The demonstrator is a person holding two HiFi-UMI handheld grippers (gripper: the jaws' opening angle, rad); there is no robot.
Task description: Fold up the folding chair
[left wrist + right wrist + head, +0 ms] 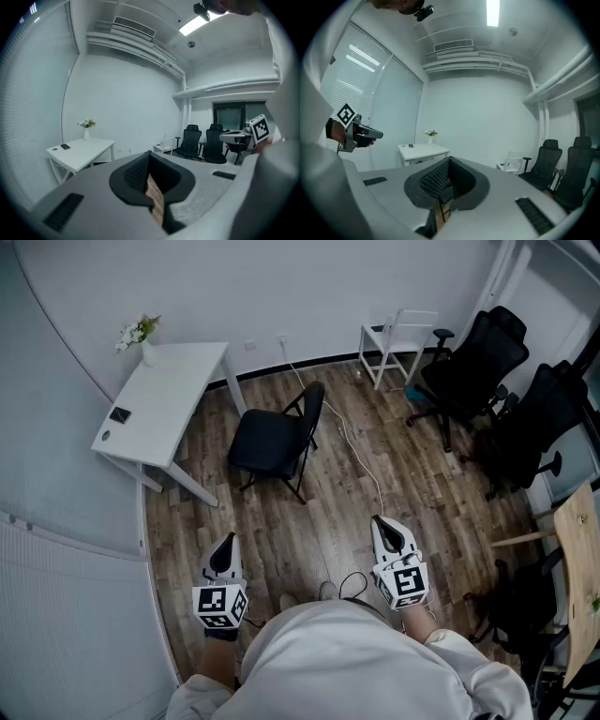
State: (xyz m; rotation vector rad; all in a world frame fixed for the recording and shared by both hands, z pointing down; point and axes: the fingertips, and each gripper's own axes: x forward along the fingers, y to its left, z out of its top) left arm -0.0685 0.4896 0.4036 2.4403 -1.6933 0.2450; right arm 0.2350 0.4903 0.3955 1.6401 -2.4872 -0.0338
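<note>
Centrally, item one: folding chair (272, 442), black, seat down and unfolded. It stood on all its legs on the wood-plank floor (309, 521), just beside the near corner of the white desk (169, 399), with its back toward the far wall.

Item two: left gripper (228, 542), held low in front of the person and pointing toward the chair, well apart from it. Its jaws were fully together with nothing between them.

Item three: right gripper (379, 521), level with the left one and likewise well short of the chair. Its jaws were also closed tight and held nothing.

Item four: desk contents. A small vase of flowers (141, 338) stood at the far corner, and a dark phone (120, 414) lay near the left edge.

Item five: white cable (352, 442), trailing from the wall across the floor to the right of the chair.

Item six: white slatted chair (398, 343), against the far wall.

Item seven: two black office chairs (473, 367), grouped at the right side of the room.

Item eight: pale wooden table (581, 568), at the right edge, only partly in view.
</note>
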